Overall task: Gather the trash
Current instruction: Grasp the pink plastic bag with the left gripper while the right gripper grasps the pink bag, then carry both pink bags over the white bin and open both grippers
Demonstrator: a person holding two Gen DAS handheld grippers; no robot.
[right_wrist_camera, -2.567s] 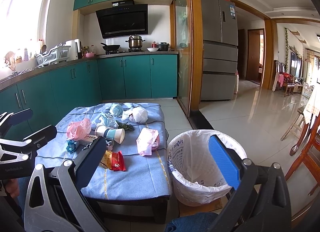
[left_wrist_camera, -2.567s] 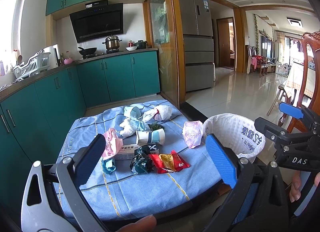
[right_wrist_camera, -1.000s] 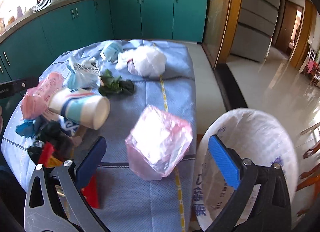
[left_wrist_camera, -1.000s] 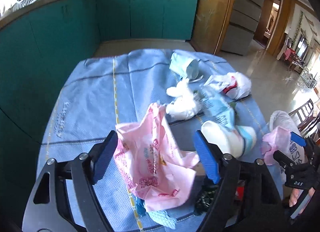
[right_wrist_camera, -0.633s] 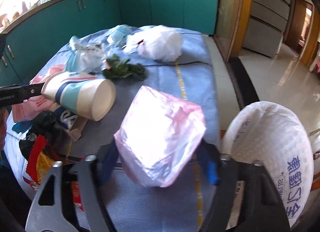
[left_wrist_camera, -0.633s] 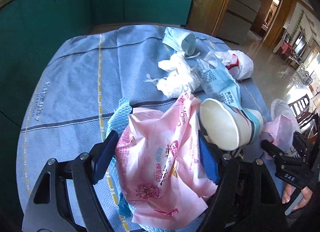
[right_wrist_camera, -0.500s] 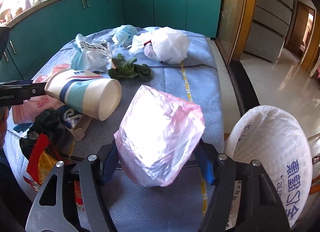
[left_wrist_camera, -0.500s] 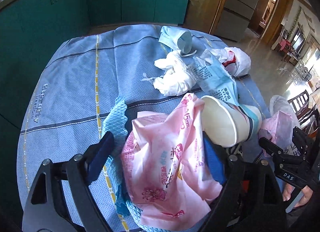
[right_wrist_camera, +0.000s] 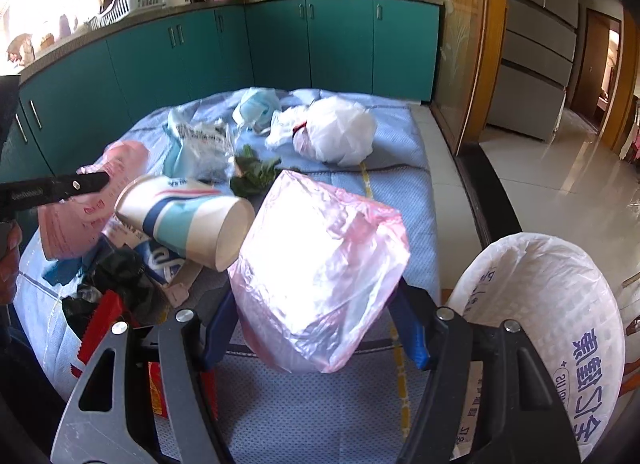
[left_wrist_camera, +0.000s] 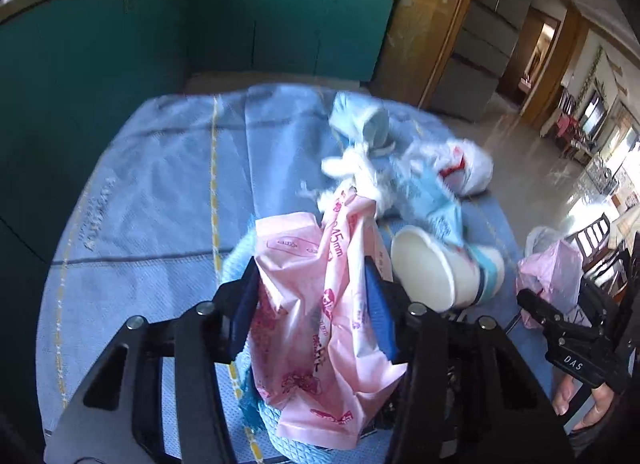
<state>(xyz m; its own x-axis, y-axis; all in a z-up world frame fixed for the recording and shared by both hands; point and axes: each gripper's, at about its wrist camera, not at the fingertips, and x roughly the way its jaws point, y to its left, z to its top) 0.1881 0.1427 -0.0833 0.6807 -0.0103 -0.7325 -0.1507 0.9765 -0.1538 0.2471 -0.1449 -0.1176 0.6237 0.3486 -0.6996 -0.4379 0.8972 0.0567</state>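
Teal kitchen cabinets are backing a low table [right_wrist_camera: 400,151] under a blue quilted cloth, strewn with rubbish. We are gripping two pieces at once. Our left gripper [left_wrist_camera: 310,306] is clenched on a pink printed wrapper [left_wrist_camera: 320,304], which is bunching up between the blue pads at the view's 6 o'clock. Our right gripper [right_wrist_camera: 320,328] is clamped on a pink plastic bag [right_wrist_camera: 320,276] holding something boxy, also at 6 o'clock of its view.

A tipped paper cup [right_wrist_camera: 188,219] is lying just beside the bag at its 9 o'clock, with green leaves [right_wrist_camera: 252,171] at 11 and a white knotted bag [right_wrist_camera: 336,135] at 12. Red snack packets [right_wrist_camera: 100,320] are sitting at 8 o'clock. The lined waste bin [right_wrist_camera: 540,328] is standing off the table edge at 4 o'clock.

We judge the step as lifting both pieces clear. Doing it well means raising straight up before swinging toward the bin, so the wrapper is not dragging the teal mesh cloth [left_wrist_camera: 240,264] under it, nor the bag nudging the cup off the table.
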